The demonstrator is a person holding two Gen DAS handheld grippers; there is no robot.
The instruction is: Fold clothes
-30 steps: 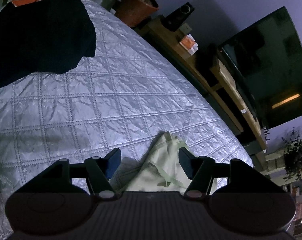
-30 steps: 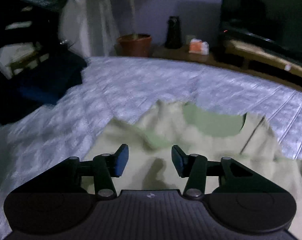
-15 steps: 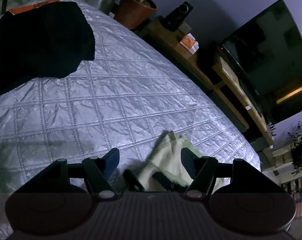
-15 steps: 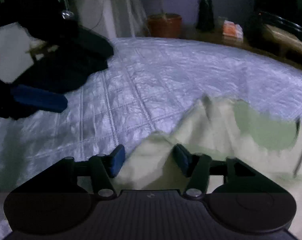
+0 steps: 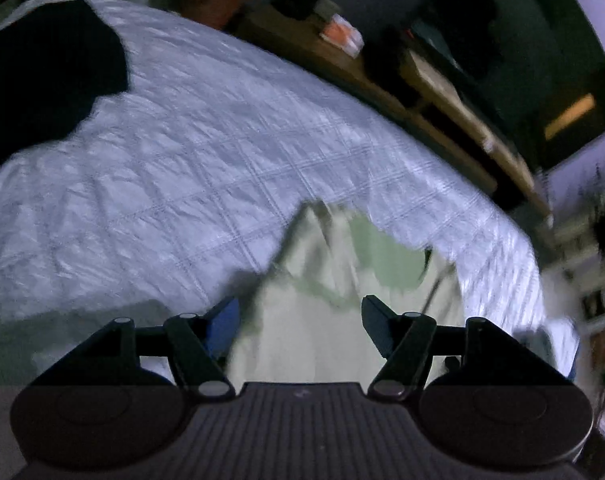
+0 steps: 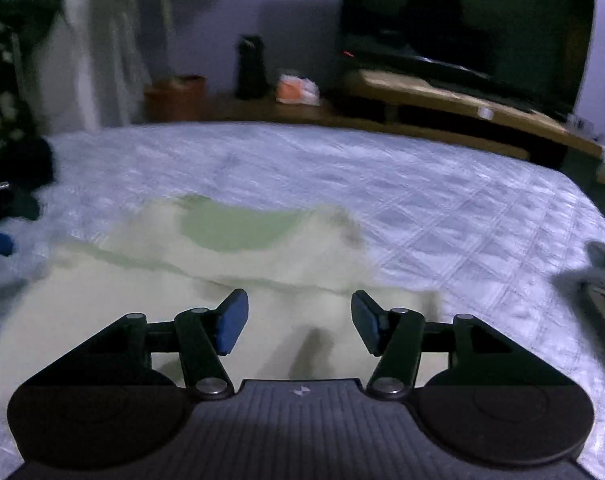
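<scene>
The pale yellow-green garment point(image 6: 238, 280) lies blurred on the quilted bedspread point(image 6: 442, 200), its near edge hidden behind both devices. The left gripper point(image 5: 300, 322) and right gripper point(image 6: 298, 322) both hang over it, jaws spread, gripping nothing. Only the left view shows the large dark garment point(image 5: 42, 76) clearly.

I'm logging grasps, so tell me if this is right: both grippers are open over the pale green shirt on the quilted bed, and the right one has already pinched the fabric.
Not quite. In the right wrist view the right gripper is open above the shirt, pinching nothing. The left gripper is open too, over the bed.
</scene>
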